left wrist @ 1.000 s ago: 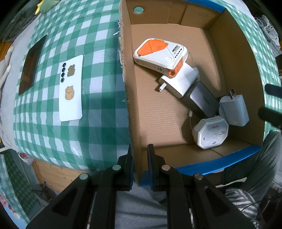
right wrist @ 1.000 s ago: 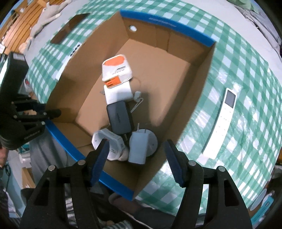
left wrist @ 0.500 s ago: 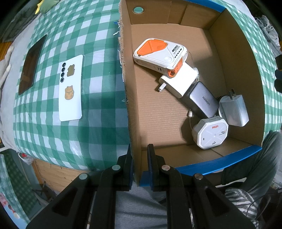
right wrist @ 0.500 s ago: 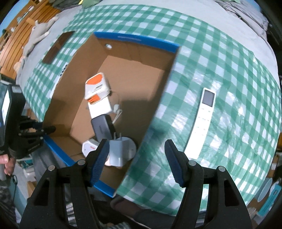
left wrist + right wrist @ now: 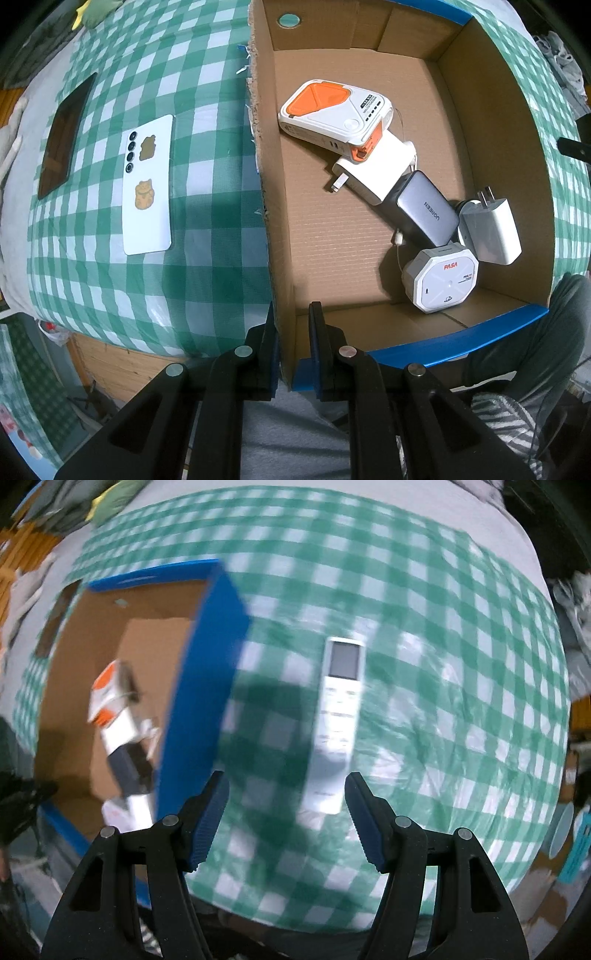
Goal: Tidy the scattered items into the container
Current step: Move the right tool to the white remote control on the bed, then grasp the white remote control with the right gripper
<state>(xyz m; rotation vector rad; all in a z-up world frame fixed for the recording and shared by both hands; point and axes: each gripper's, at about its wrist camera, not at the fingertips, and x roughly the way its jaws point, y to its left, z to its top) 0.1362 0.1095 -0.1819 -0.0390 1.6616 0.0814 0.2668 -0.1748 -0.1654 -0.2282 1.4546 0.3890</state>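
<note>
A cardboard box [image 5: 498, 110] with blue-taped rims sits on a green checked cloth. It holds an orange-and-white device [image 5: 332, 114], a white plug adapter [image 5: 376, 173], a grey charger [image 5: 424, 214], a white charger [image 5: 491, 229] and a white octagonal puck [image 5: 441, 278]. My left gripper [image 5: 291, 332] is shut on the box's near left corner wall [image 5: 280, 288]. A white phone [image 5: 147, 184] lies left of the box. My right gripper [image 5: 286, 812] is open and empty above the cloth, with a white remote [image 5: 338, 716] just ahead between the fingers. The box [image 5: 207, 672] is to its left.
A dark tablet [image 5: 64, 136] lies at the far left of the cloth. The table's near edge [image 5: 122, 347] drops off in front of the left gripper. The person's legs [image 5: 517, 362] are below the box. Cluttered room edges surround the table.
My right gripper has swung right, from over the box to over the cloth facing the remote. The left gripper and box have stayed still.
</note>
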